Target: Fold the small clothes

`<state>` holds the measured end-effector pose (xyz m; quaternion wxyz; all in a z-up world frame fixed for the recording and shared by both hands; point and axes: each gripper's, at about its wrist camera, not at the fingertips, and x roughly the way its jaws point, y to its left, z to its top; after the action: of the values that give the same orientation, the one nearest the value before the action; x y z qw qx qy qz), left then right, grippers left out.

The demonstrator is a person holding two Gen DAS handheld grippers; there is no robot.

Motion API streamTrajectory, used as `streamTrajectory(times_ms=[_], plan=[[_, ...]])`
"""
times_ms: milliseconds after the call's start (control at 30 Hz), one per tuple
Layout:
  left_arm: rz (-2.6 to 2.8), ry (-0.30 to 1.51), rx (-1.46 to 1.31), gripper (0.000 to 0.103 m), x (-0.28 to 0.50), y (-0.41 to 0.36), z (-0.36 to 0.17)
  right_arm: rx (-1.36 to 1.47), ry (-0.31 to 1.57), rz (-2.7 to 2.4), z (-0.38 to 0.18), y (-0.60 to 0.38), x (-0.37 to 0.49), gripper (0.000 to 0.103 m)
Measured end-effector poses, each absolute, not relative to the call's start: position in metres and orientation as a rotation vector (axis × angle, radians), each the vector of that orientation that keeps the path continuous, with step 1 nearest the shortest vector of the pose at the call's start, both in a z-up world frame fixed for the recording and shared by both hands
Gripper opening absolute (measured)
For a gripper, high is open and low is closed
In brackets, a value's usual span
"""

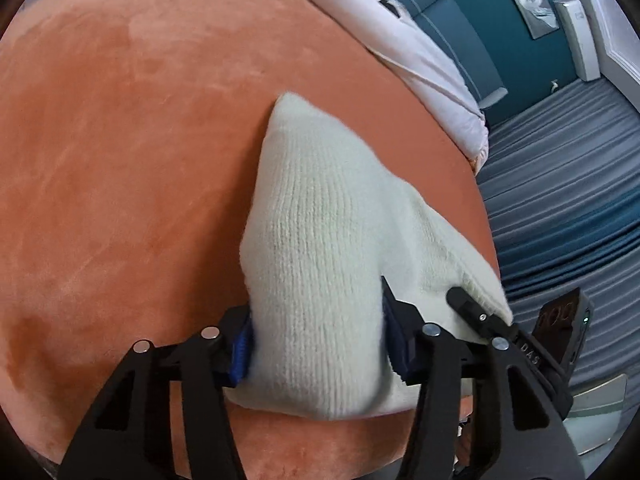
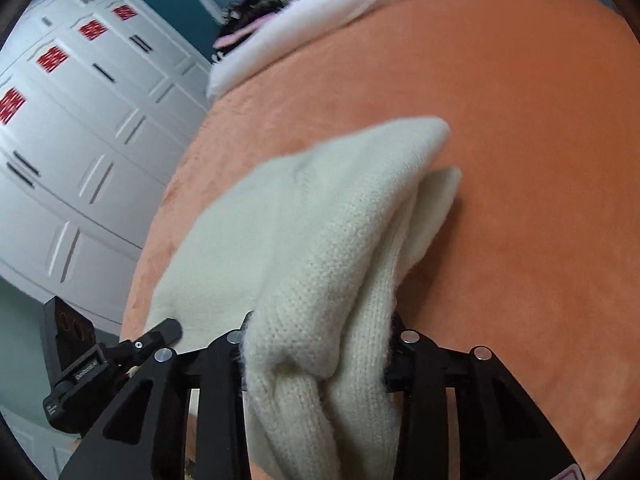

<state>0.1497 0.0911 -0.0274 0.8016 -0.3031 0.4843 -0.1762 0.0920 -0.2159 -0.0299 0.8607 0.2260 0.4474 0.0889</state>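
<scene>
A cream knitted garment point(image 1: 320, 248) lies bunched on an orange velvet surface point(image 1: 120, 160). My left gripper point(image 1: 316, 352) is shut on a thick fold of it near the front edge. My right gripper point(image 2: 316, 344) is shut on another bunched part of the same cream garment point(image 2: 320, 220), which drapes over its jaws and lifts off the orange surface point(image 2: 520, 160). The right gripper shows at the lower right of the left wrist view point(image 1: 480, 316), beside the garment. The left gripper shows at the lower left of the right wrist view point(image 2: 160, 332).
A pale pink blanket point(image 1: 420, 52) lies along the far edge of the orange surface. A dark patterned item point(image 2: 260, 0) sits on the pink blanket point(image 2: 320, 20). A white wardrobe point(image 2: 80, 140) stands to the left. Grey striped carpet point(image 1: 560, 180) lies past the right edge.
</scene>
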Motion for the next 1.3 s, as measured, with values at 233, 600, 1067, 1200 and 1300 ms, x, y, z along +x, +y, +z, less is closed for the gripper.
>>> streamTrajectory(times_ms=[233,600,1067,1200,1300], plan=[[-0.324,1.169,-0.578,0.062,0.16,0.083,-0.076,0.447,1.109,0.13,-0.081,-0.229,0.099,0.05],[-0.156,1.034,-0.215,0.074,0.128,0.065,-0.023,0.261,0.885,0.052,0.001,-0.214,0.017,0.043],[-0.093,0.983,-0.113,0.084,0.072,0.049,0.008,0.204,0.882,-0.08,0.038,-0.213,-0.009,0.036],[-0.093,0.958,-0.038,0.086,0.049,0.031,0.013,0.242,0.885,-0.128,0.037,-0.213,-0.029,0.045],[-0.088,0.972,-0.016,0.088,0.035,0.022,0.012,0.252,0.896,-0.152,0.032,-0.209,-0.042,0.053]])
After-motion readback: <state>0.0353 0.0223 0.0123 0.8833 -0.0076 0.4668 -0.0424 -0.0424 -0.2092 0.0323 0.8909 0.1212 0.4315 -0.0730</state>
